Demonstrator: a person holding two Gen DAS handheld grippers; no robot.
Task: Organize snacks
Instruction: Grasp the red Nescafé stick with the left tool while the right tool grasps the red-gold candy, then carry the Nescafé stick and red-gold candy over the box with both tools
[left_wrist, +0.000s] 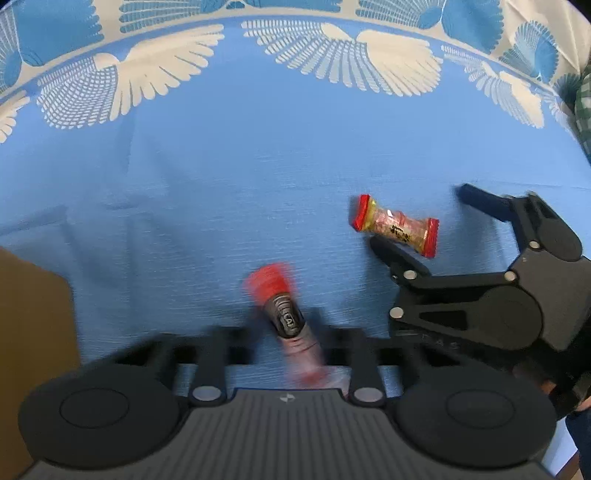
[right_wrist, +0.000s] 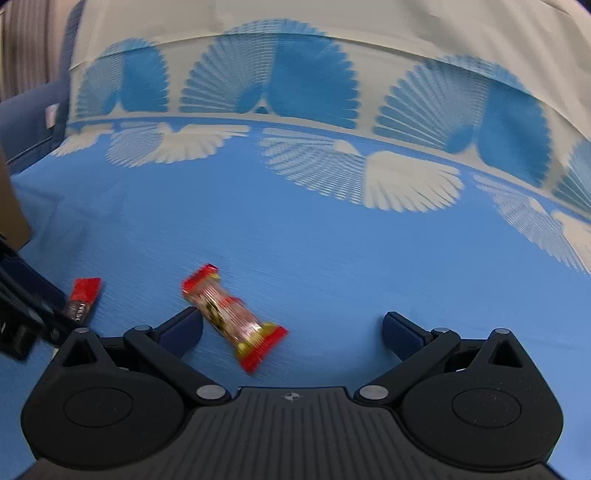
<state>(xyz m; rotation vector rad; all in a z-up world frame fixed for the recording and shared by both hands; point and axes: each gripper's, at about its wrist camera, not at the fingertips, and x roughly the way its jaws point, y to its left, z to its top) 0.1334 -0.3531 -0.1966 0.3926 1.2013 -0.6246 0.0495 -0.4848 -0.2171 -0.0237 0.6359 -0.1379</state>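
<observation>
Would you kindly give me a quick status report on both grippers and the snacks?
Left gripper shut on black-and-red snack stick. Right gripper open, straddling red-ended wrapped snack on the blue cloth. Nothing in the way.

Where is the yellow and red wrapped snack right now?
The yellow and red wrapped snack lies on the blue tablecloth, between the open right gripper's fingers, nearer the left one.

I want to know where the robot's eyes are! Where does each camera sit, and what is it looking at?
Left wrist: sits on the left gripper, looking steeply down at the blue tablecloth; its fingers pinch a black-and-red snack stick.
Right wrist: sits on the right gripper, looking slantwise across the cloth; its fingers stand open around a yellow-and-red candy pack.
Shared: both snacks, the cloth, each other's gripper.
</observation>
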